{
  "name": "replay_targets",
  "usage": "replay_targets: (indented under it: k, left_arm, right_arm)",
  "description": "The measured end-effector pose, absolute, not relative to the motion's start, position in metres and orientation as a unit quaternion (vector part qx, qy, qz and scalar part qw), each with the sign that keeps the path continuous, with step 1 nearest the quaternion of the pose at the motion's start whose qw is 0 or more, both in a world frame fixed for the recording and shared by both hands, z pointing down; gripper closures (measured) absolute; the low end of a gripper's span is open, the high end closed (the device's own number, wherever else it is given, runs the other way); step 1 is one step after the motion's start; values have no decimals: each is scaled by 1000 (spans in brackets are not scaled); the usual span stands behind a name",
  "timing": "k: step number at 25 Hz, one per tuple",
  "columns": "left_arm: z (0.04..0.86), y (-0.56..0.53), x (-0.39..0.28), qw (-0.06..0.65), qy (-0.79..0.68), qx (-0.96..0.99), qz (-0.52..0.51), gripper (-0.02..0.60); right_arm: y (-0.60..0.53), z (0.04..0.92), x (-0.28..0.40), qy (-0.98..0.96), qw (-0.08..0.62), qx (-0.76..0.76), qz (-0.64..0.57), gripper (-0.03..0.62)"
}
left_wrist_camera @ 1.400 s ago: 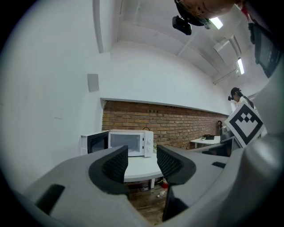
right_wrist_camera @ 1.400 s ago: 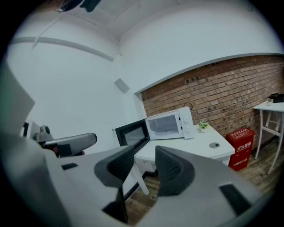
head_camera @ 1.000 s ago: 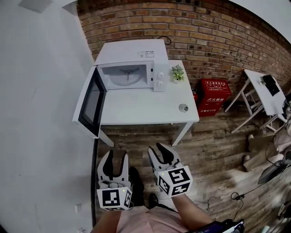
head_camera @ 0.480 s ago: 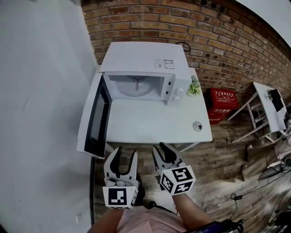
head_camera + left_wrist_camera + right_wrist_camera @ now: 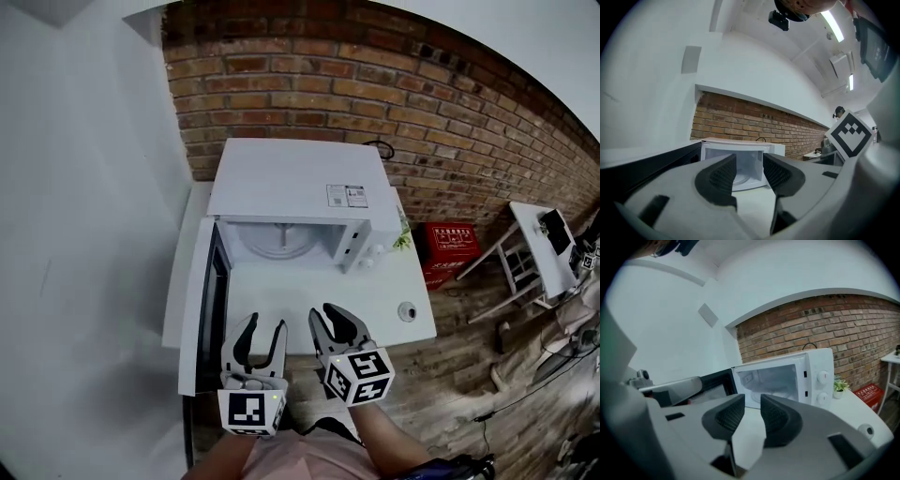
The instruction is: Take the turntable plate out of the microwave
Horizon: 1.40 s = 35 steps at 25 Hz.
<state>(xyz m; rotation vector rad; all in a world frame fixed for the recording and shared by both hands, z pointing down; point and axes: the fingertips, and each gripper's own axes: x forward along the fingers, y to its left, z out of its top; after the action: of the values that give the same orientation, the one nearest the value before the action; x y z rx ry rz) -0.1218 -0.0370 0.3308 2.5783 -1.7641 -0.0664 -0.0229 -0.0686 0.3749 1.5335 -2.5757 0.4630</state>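
Observation:
The white microwave (image 5: 300,187) stands at the back of a white table (image 5: 375,298), its door (image 5: 199,305) swung open to the left. Inside lies the pale round turntable plate (image 5: 281,242), also visible in the left gripper view (image 5: 743,178) and the right gripper view (image 5: 769,397). My left gripper (image 5: 262,328) and right gripper (image 5: 330,316) hover side by side at the table's front edge, both aimed at the cavity and well short of it. In their own views the left gripper (image 5: 749,168) and right gripper (image 5: 752,413) are open and empty; both pairs of jaws have just been closing somewhat.
A small potted plant (image 5: 403,230) stands right of the microwave. A small round object (image 5: 406,311) lies near the table's right front corner. A red box (image 5: 454,246) sits on the floor by the brick wall, with a white folding table (image 5: 544,242) farther right. A white wall runs along the left.
Both grippers have advanced from over the floor to the table's front edge. The microwave and table appear closer and larger, and the open door now lies just left of the left gripper.

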Motion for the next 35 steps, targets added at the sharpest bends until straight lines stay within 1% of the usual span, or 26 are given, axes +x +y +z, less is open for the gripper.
replay_targets:
  k: [8,22,30,35]
  left_arm:
    - [328,-80,-132,0,-560,828,-20,417]
    - [358,-150,-133,15,-573,819,-4,430]
    - [390,-182,-136,44,-584,811,14,426]
    - [414,-190,-140,72,-592,802,27,426]
  right_arm:
    - [-106,367,-23,-841,35,521,144,485]
    - [-171,403,-21,-839,42,512,178,487]
    - [-202,446,-31,-838,67,497,217,487]
    - [-213,485,-40,-828,74,488,267,485]
